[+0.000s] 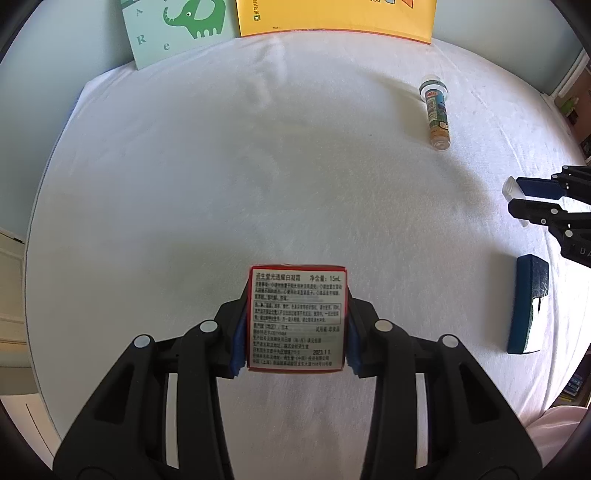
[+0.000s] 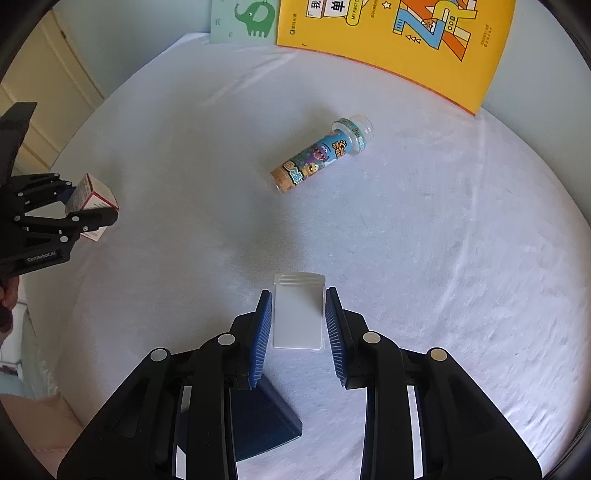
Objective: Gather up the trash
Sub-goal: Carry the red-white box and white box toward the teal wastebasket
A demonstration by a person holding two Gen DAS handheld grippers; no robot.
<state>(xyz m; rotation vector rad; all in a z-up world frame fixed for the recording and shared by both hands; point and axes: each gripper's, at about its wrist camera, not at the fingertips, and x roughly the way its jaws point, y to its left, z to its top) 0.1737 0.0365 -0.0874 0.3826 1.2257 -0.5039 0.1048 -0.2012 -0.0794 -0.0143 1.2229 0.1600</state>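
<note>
My left gripper (image 1: 297,306) is shut on a small red-and-white carton (image 1: 297,332) printed with text, its blue pads pressed on both sides just above the white sheet. The right wrist view shows that carton (image 2: 96,192) in the left gripper (image 2: 88,202) at the far left. My right gripper (image 2: 298,295) points down, shut on a flat white plastic case (image 2: 298,321). From the left wrist view, the right gripper (image 1: 517,198) sits at the right edge with the pale case (image 1: 510,184) between its pads. A colourful empty plastic bottle (image 2: 321,155) lies on its side further back.
A white sheet (image 2: 424,258) covers the surface. A dark blue box (image 1: 528,302) lies beside the right gripper, partly under it (image 2: 266,424). A yellow book (image 2: 399,37) and a green elephant book (image 2: 247,18) lean at the back. A person's hand (image 2: 7,295) holds the left gripper.
</note>
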